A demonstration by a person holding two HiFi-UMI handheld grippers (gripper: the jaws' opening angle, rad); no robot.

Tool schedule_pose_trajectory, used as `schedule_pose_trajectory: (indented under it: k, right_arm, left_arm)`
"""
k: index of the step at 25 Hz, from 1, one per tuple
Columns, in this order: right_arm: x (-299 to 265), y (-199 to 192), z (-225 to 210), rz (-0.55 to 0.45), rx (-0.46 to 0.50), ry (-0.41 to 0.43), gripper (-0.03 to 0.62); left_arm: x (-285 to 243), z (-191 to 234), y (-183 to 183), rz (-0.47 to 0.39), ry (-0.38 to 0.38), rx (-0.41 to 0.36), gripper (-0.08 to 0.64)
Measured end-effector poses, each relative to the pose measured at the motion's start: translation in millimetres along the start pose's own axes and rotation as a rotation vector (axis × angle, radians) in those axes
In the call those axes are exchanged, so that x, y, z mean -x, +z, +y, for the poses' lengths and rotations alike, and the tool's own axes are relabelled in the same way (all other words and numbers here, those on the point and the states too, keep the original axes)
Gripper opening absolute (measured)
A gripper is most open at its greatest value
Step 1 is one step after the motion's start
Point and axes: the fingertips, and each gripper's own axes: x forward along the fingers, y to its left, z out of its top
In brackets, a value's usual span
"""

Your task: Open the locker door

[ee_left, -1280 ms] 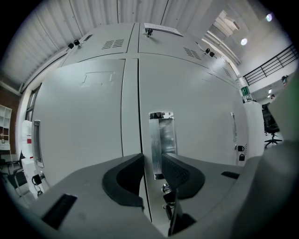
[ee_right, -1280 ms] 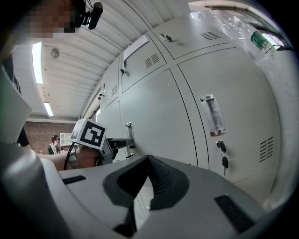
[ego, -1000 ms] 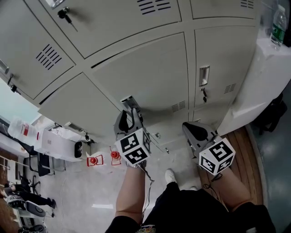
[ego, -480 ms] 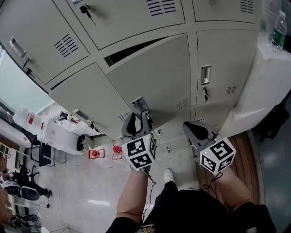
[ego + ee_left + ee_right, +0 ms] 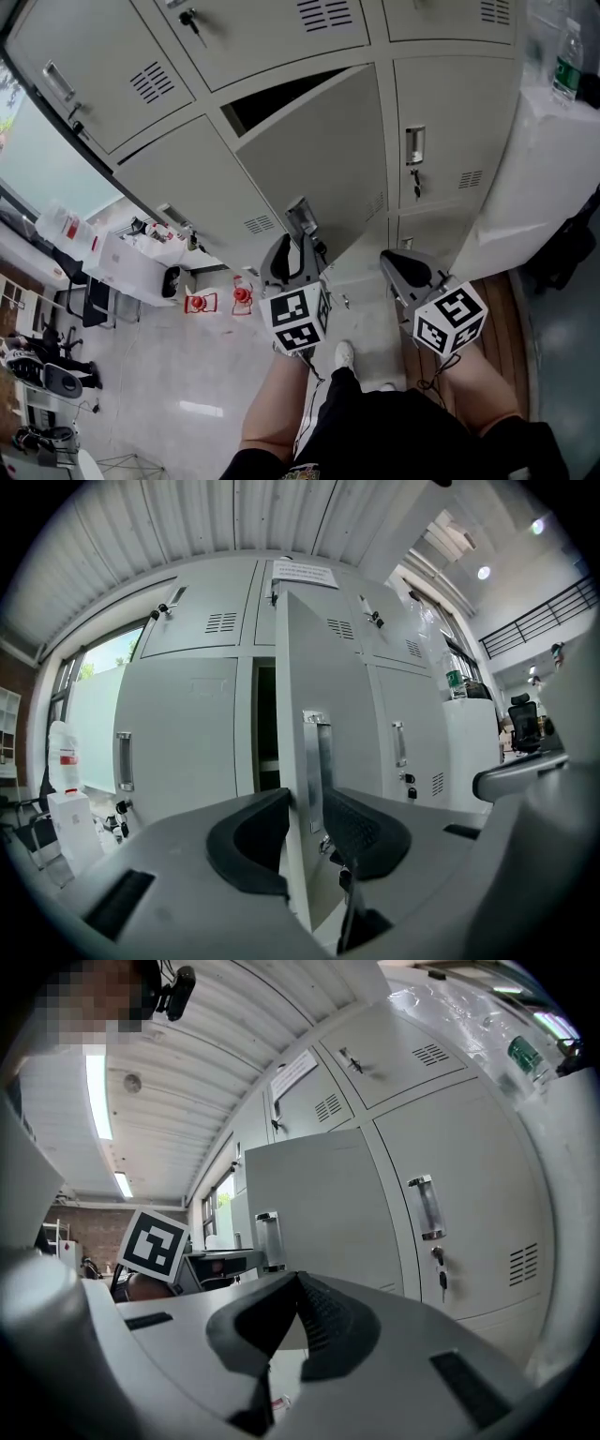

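The grey locker door in the middle column stands swung out, with a dark gap showing behind its top edge. My left gripper is shut on the door's free edge at the metal handle. In the left gripper view the door runs edge-on between the pads, one pad on each face, by the handle. My right gripper hangs apart to the right, shut and empty. It looks at the door's front.
A closed locker with a handle and key sits right of the open door. A white cabinet with a green bottle stands at the far right. Red items lie on the floor at the left. The person's shoe is below.
The locker door has swung further out and the dark gap at its top has widened. My left gripper has come back with the door edge. The right gripper has shifted slightly.
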Motion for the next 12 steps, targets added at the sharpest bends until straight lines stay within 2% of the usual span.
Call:
schedule_pose_trajectory:
  k: [7,12]
  right_arm:
    - [13,-1,14,-0.007,-0.014,0.026,0.054]
    - [22,-1,22,-0.004,-0.011,0.015,0.054]
  left_arm:
    - [27,-30,0,0.009,-0.064,-0.011,0.107]
    - [41,-50,1,0.005,-0.126,-0.002,0.104]
